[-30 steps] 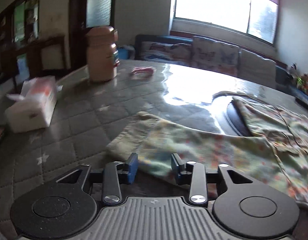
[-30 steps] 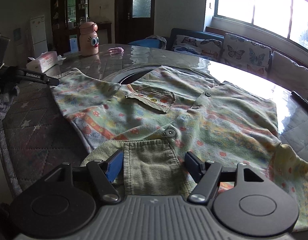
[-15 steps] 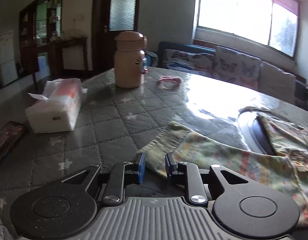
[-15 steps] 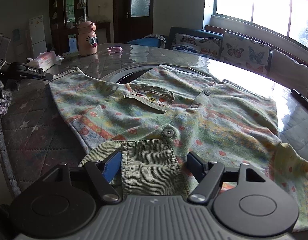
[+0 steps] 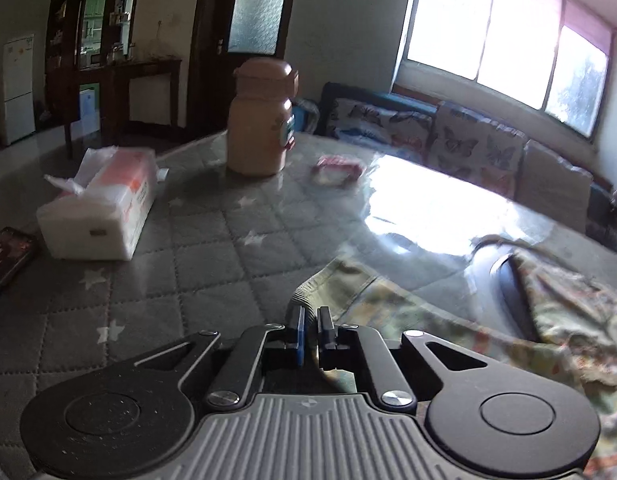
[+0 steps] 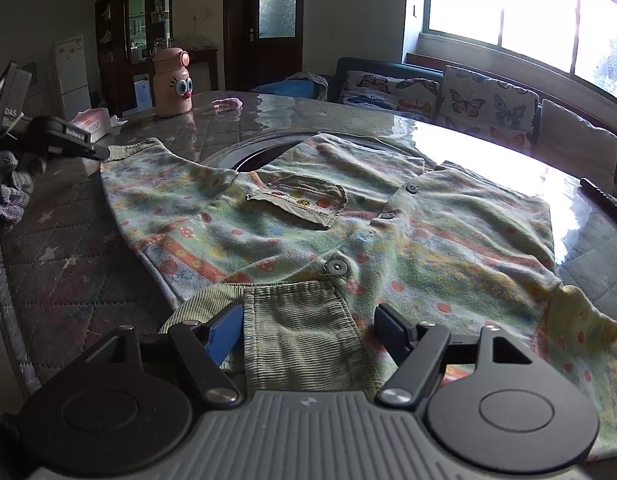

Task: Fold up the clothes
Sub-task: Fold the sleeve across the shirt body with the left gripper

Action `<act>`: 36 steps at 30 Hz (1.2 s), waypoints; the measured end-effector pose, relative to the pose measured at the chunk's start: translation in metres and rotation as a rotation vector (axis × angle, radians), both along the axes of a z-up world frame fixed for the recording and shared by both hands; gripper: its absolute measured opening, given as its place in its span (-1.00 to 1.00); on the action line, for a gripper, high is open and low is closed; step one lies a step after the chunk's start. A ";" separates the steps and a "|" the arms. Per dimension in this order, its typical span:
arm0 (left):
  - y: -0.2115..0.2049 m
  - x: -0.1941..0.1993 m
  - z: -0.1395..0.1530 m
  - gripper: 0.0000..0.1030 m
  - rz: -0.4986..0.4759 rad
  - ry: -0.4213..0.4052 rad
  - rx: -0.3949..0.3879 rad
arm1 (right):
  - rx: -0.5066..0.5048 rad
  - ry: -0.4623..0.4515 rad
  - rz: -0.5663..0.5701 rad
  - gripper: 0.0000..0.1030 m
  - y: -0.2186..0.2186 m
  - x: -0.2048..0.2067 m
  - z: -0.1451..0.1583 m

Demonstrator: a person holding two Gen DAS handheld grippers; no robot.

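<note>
Left gripper [image 5: 311,326] has just closed, pinching cloth; right gripper [image 6: 308,330] gapes wide.

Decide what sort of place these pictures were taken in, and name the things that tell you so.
Most likely a home living or dining room: a sofa with butterfly-print cushions under the window, a quilt-covered table holding a tissue pack, and a fridge in the room behind.

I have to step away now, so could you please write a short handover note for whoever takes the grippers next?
Left gripper: jaws have just closed, pinching the ribbed sleeve cuff.
Right gripper: open, straddling the corduroy hem patch, not gripping.
The floral shirt lies spread flat, front up, on the quilted table.
Done: shirt laid out, one cuff gripped.
Left: every fold; probably the gripped sleeve goes across first.
</note>
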State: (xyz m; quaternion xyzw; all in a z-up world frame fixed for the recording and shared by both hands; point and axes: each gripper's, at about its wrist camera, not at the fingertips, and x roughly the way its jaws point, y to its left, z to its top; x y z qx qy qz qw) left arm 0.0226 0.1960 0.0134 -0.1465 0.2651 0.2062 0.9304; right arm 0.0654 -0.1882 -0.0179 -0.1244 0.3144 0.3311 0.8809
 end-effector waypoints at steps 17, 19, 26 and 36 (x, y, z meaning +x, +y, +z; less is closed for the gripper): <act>-0.195 0.025 0.080 -0.89 -0.656 -0.273 -0.056 | 0.093 -0.025 -0.061 0.44 -0.025 -0.004 0.010; -0.217 0.032 0.075 -0.89 -0.726 -0.260 -0.070 | 0.104 -0.020 -0.079 0.44 -0.032 -0.005 0.010; -0.267 0.040 0.044 -0.86 -0.928 -0.112 -0.057 | 0.148 0.026 -0.143 0.44 -0.058 -0.003 0.008; -0.206 0.033 0.030 -0.59 -0.738 -0.062 0.029 | 0.228 0.089 -0.174 0.17 -0.063 0.017 0.014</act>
